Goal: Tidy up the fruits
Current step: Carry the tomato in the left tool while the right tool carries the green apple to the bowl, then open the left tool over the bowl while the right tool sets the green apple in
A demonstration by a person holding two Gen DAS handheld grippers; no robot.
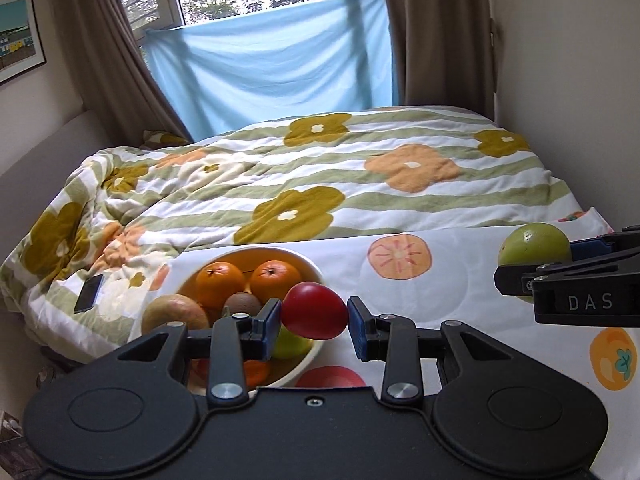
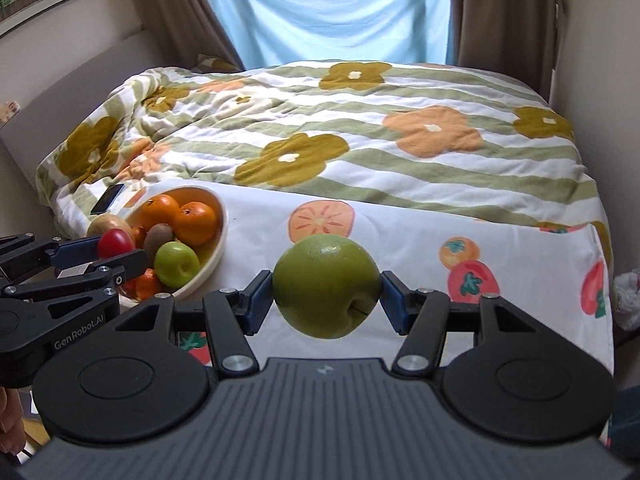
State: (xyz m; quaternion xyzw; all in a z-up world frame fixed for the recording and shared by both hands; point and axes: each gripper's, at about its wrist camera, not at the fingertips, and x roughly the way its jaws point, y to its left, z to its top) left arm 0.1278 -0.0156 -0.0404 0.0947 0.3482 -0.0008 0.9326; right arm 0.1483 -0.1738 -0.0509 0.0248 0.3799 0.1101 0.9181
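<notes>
My left gripper (image 1: 314,320) is shut on a small red fruit (image 1: 314,311), held above the near rim of a cream bowl (image 1: 310,266). That bowl holds two oranges (image 1: 219,283), a kiwi (image 1: 242,303), a brown pear-like fruit (image 1: 174,312) and a green apple (image 1: 291,345). In the right wrist view my right gripper (image 2: 327,298) is shut on a large green apple (image 2: 326,286), lifted over the fruit-print cloth (image 2: 400,232). The same bowl (image 2: 218,240) lies to its left, with the left gripper (image 2: 116,250) and red fruit (image 2: 115,242) beside it. The right gripper (image 1: 536,270) shows at the left view's right edge.
The bowl rests on a white cloth printed with fruit, spread over the foot of a bed with a flowered quilt (image 1: 320,184). A dark phone (image 1: 89,293) lies on the quilt left of the bowl. Walls close in on both sides; curtains (image 1: 436,32) hang behind.
</notes>
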